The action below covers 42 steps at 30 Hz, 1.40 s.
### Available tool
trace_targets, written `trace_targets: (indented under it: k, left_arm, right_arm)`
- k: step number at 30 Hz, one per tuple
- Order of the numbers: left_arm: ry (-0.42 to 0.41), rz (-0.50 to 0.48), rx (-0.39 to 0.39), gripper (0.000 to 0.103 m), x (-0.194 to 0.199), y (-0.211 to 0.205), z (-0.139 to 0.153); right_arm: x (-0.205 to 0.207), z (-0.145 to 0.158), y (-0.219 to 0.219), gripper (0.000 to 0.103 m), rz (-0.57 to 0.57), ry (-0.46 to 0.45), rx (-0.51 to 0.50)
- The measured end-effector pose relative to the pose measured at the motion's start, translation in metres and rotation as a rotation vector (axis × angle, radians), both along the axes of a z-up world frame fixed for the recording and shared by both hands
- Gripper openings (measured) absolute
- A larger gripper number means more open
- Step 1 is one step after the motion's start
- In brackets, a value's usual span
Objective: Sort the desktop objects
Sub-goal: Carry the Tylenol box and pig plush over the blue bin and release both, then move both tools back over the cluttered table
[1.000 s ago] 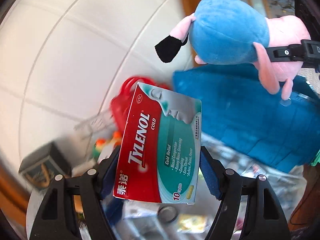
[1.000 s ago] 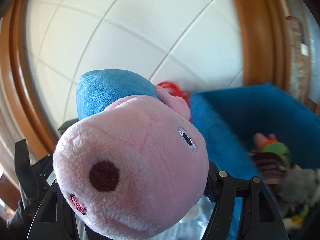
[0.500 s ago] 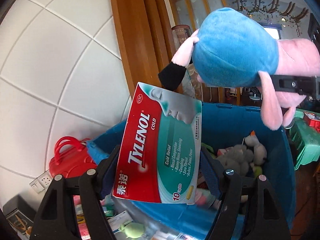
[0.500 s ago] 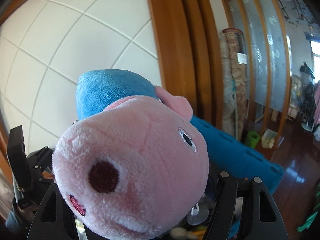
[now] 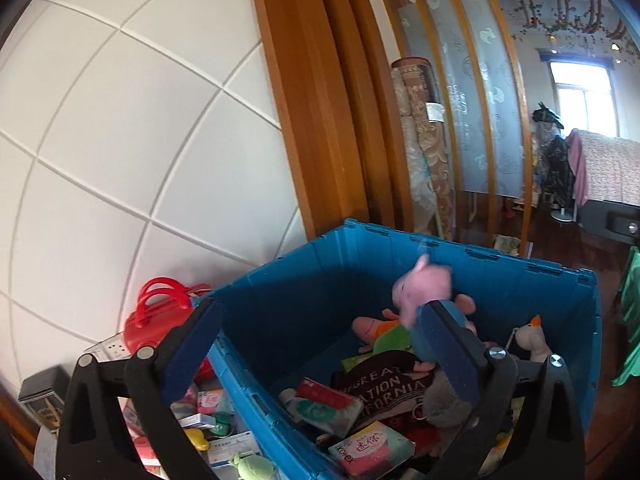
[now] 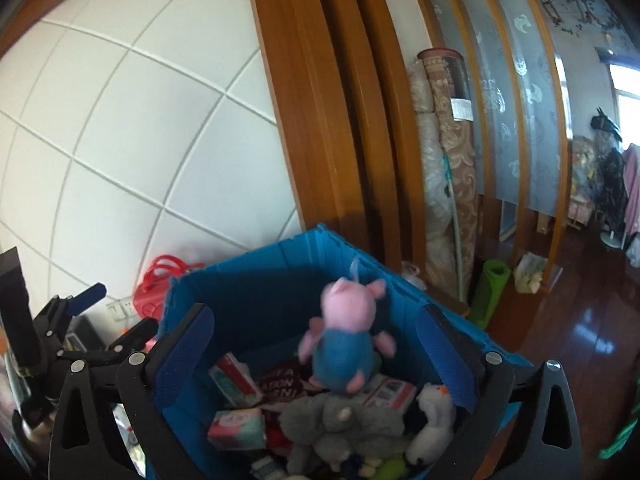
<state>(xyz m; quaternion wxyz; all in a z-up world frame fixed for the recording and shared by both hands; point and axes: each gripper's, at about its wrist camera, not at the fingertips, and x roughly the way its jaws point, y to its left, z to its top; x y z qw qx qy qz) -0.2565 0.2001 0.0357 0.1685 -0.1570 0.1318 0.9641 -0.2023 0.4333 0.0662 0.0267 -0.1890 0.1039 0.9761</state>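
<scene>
The pink pig plush in blue clothes (image 6: 346,340) is blurred and loose in the air over the toys inside the blue crate (image 6: 256,280); it also shows in the left wrist view as the pig plush (image 5: 424,290). My right gripper (image 6: 316,316) is still opening, with nothing between its pads. The red and teal Tylenol box (image 5: 324,402) lies inside the crate (image 5: 280,280), free of my left gripper (image 5: 320,312), whose jaws are also opening and hold nothing. In the right wrist view the left gripper (image 6: 112,316) sits at the crate's left.
Inside the crate lie a grey plush (image 6: 344,424), a white duck plush (image 6: 432,420), a Kotex pack (image 5: 368,448) and other packs. A red handbag (image 5: 160,320) and small boxes (image 5: 208,420) sit left of it. Rolled carpets (image 5: 420,140) and a green mat (image 6: 490,292) stand behind.
Both grippers swung from the tiled wall to above the blue crate and opened. The Tylenol box left the left jaws and the pig plush left the right jaws; both dropped toward the crate.
</scene>
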Motion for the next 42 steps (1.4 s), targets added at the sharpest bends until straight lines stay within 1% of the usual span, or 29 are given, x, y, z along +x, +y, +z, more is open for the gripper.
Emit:
trace_targets:
  k: [3,7,10,14,21,25,28,33,37,40,42]
  left_arm:
    - [0.033,0.060,-0.015,0.101,0.016,-0.009,-0.004]
    - [0.068,0.123,-0.038,0.101,0.034,-0.014,-0.011]
    - [0.083,0.164,-0.039,0.101,0.045,-0.022,-0.013]
    - [0.094,0.214,-0.048,0.101,0.055,-0.037,-0.015]
    - [0.089,0.272,-0.041,0.101,0.062,-0.077,-0.022]
    - [0.092,0.303,-0.011,0.101,0.070,-0.113,-0.031]
    - [0.089,0.328,0.001,0.101,0.077,-0.147,-0.042]
    - [0.070,0.383,-0.004,0.101,0.089,-0.223,-0.062]
    - [0.046,0.435,-0.035,0.101,0.095,-0.285,-0.084]
    - [0.008,0.459,-0.032,0.101,0.098,-0.330,-0.101]
    - [-0.030,0.486,-0.041,0.101,0.095,-0.358,-0.115]
  right_arm:
    - [0.018,-0.005,-0.008,0.103,0.016,0.043,-0.004]
    - [0.035,-0.013,-0.026,0.103,0.026,0.083,0.045]
    - [0.040,-0.019,-0.037,0.103,0.052,0.088,0.068]
    - [0.041,-0.021,-0.051,0.103,0.089,0.096,0.070]
    - [0.045,-0.024,-0.088,0.103,0.118,0.097,0.088]
    - [0.048,-0.026,-0.115,0.103,0.140,0.116,0.073]
    - [0.049,-0.027,-0.145,0.103,0.155,0.135,0.074]
    - [0.043,-0.030,-0.210,0.103,0.200,0.119,0.083]
    - [0.028,-0.043,-0.270,0.103,0.281,0.054,0.096]
    - [0.015,-0.063,-0.323,0.103,0.369,0.004,0.109]
    - [-0.001,-0.081,-0.365,0.103,0.449,-0.053,0.136]
